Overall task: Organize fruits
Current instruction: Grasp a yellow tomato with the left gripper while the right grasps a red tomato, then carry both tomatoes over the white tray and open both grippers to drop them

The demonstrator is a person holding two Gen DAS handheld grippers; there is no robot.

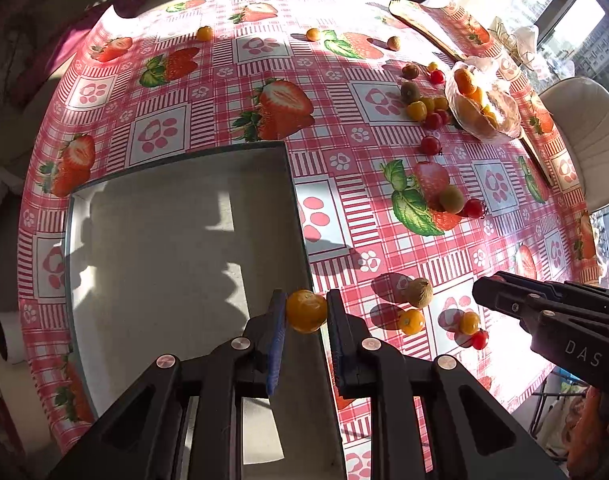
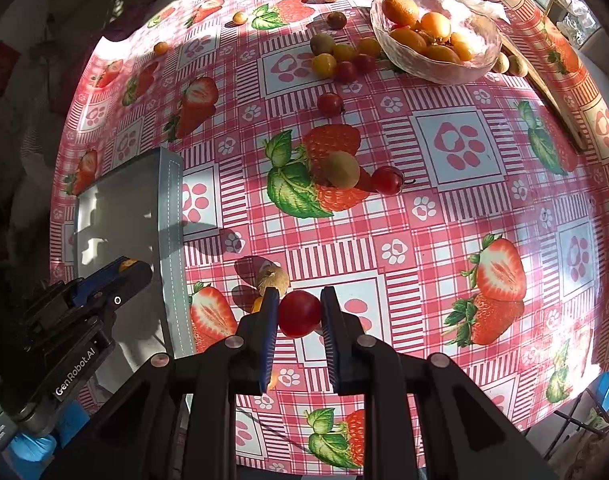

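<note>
Left wrist view: the left gripper (image 1: pixel 306 312) grasps a small round orange citrus fruit (image 1: pixel 306 311) between its blue-padded fingers (image 1: pixel 276 340), above the near right edge of the shallow grey rectangular tray (image 1: pixel 176 220). The tray lies on a round table covered by a red-and-white checked oilcloth printed with strawberries and paw marks (image 1: pixel 384 240). To the right of the tray, a brown kiwi-like fruit (image 1: pixel 419 292), two small orange fruits (image 1: pixel 411 321) and a red cherry tomato (image 1: pixel 480 339) form a close cluster beside the right gripper's tip.

Right wrist view: the right gripper (image 2: pixel 300 314) has its jaws on either side of a red cherry tomato, the pads touching or nearly touching it; whether it is lifted off the cloth cannot be told. At the far side, a clear glass bowl (image 2: pixel 436 68) contains orange fruits (image 2: pixel 400 10), with mixed yellow, red and green fruits (image 2: pixel 324 65) just beside it. A green kiwi (image 2: pixel 343 170) and a red tomato (image 2: pixel 387 180) sit mid-table.
</note>
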